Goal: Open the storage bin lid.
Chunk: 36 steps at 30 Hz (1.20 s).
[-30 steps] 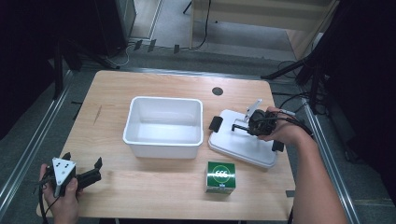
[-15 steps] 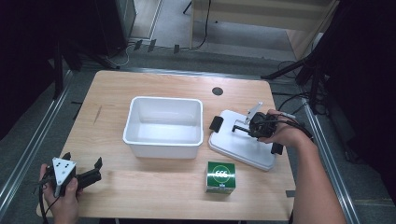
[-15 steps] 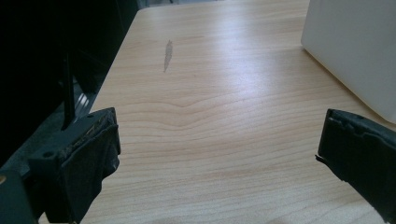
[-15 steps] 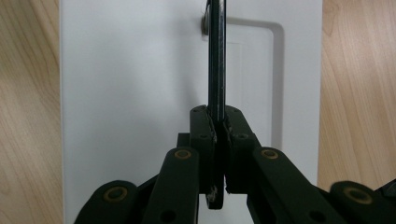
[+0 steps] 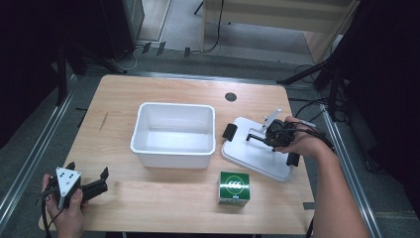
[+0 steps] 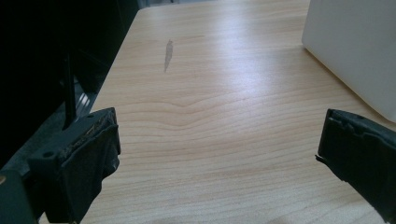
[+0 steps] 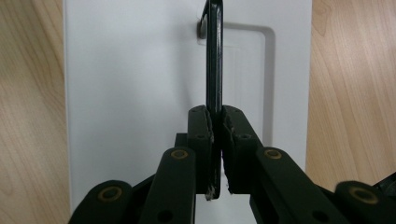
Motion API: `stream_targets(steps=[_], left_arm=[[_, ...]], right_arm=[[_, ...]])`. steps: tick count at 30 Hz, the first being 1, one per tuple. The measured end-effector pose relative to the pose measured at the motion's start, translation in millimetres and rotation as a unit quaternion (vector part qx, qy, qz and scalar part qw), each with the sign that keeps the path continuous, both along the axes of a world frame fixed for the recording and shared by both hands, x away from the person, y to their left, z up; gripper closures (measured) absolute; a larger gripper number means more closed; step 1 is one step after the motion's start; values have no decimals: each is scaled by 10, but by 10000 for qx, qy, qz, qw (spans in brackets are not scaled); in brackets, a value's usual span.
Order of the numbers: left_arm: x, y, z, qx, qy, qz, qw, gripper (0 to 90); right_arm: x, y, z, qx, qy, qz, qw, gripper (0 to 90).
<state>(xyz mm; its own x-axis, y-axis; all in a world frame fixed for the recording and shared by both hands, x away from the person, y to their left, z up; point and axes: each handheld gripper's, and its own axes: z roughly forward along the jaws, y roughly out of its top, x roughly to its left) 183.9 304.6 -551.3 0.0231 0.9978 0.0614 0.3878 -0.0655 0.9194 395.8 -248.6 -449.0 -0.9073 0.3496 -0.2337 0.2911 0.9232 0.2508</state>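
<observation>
On lid (image 5: 252, 153), handle (image 7: 214, 60) edge-on, clamped

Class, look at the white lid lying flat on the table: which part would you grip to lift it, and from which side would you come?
Grip the black handle on top of the white lid, coming from above. The lid lies flat with thin edges low on the table, while the handle stands up as a narrow bar. The right gripper is shut on it this way.
</observation>
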Motion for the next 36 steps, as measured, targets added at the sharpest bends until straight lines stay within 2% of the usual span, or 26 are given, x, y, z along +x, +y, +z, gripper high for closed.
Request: stream_targets(steps=[8,12,16,17,18,19,20,22,25,26,29,31,34,36], left_arm=[[4,-3,0,11,18,5,10000,0],[6,-4,0,31,31,9,10000,0],[9,-3,-1,17,28,14,10000,0],[10,-5,-1,12,29,11,10000,0],[11,-4,0,24,42,-2,10000,0],[11,-4,0,24,42,-2,10000,0],[11,-5,0,20,44,-5,10000,0],[12,-4,-1,16,40,-5,10000,0],[12,-6,0,25,56,-10,10000,0],[12,-7,0,23,56,-11,10000,0],[12,-7,0,22,55,-6,10000,0],[12,-4,0,17,51,-8,10000,0],[13,-4,0,13,54,-10,10000,0],[14,-5,0,22,65,-16,10000,0]], right_arm=[[-58,23,17,-27,-28,101,9999,782],[-100,39,28,-43,-85,157,9998,727],[-138,49,67,-55,-211,200,9996,586],[-138,49,67,-55,-211,200,9996,586],[-154,53,97,22,-235,221,9995,521],[-154,53,97,22,-235,221,9995,521],[-180,60,127,42,-225,232,9995,450],[-189,64,137,49,-224,272,9994,414],[-244,91,191,-78,-269,176,9995,258],[-262,99,212,-100,-278,179,9994,232],[-314,130,271,-131,-142,156,9997,119],[-349,152,312,-178,-42,246,9995,23],[-406,187,374,-147,166,355,9991,0],[-440,215,407,-136,170,367,9991,0]])
